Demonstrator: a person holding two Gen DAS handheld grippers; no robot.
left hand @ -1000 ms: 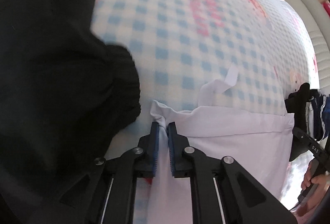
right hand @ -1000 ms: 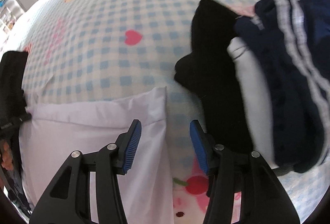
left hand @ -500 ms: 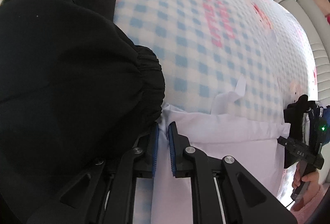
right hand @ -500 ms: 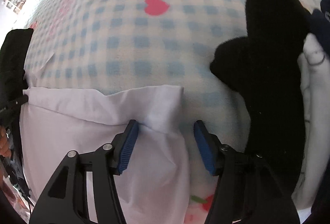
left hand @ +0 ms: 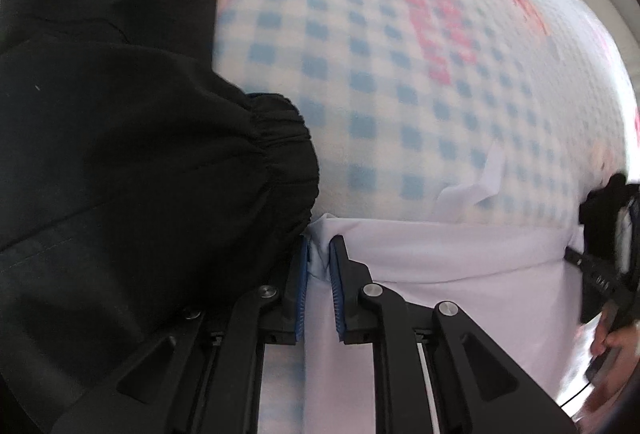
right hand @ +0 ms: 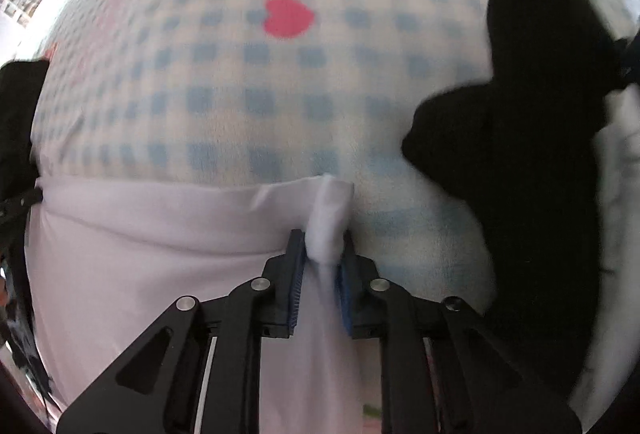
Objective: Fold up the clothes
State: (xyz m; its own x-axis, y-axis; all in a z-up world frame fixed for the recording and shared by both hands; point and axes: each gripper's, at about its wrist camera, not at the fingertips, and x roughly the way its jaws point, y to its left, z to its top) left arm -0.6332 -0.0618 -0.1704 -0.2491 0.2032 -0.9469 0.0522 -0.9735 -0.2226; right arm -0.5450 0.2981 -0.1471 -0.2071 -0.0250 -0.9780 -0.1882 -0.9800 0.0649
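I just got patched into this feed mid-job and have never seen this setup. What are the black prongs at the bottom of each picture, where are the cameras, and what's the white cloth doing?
Each picture comes from a camera mounted on a hand-held claw, looking forward along its two black fingers. A person holds one claw in each hand; there is no robot arm. The left claw pinches one corner of the white garment, and the right claw pinches the opposite corner, bunched between its blue pads. The garment lies on a blue-checked blanket. Black clothing sits beside the left claw, another black piece beside the right. In the left view, the person's hand shows at the right edge.
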